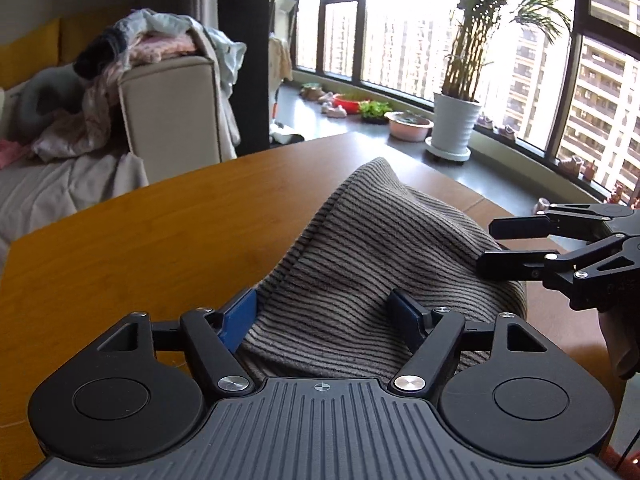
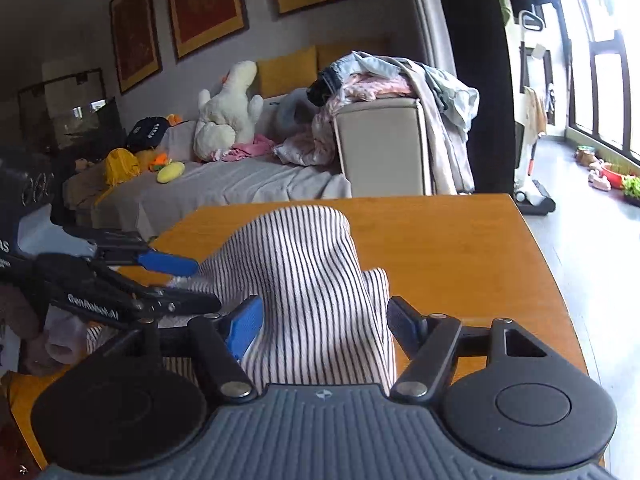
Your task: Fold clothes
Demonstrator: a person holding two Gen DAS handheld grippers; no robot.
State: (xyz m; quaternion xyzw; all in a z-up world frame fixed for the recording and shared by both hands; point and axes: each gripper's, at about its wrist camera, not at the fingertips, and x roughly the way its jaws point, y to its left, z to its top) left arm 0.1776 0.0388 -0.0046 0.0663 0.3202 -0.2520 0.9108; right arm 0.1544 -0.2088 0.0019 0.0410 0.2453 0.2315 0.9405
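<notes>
A striped garment, pale with thin dark lines, lies bunched on the wooden table. My left gripper is open, its blue pads wide apart with the cloth between them. My right gripper is also open, the same striped garment mounded between its fingers. In the left wrist view the right gripper comes in from the right with its fingers apart at the cloth's edge. In the right wrist view the left gripper comes in from the left beside the cloth.
A sofa with plush toys and a heap of clothes on its armrest stands beyond the table. A potted plant and bowls stand on the window ledge. The table's far edge is close behind the garment.
</notes>
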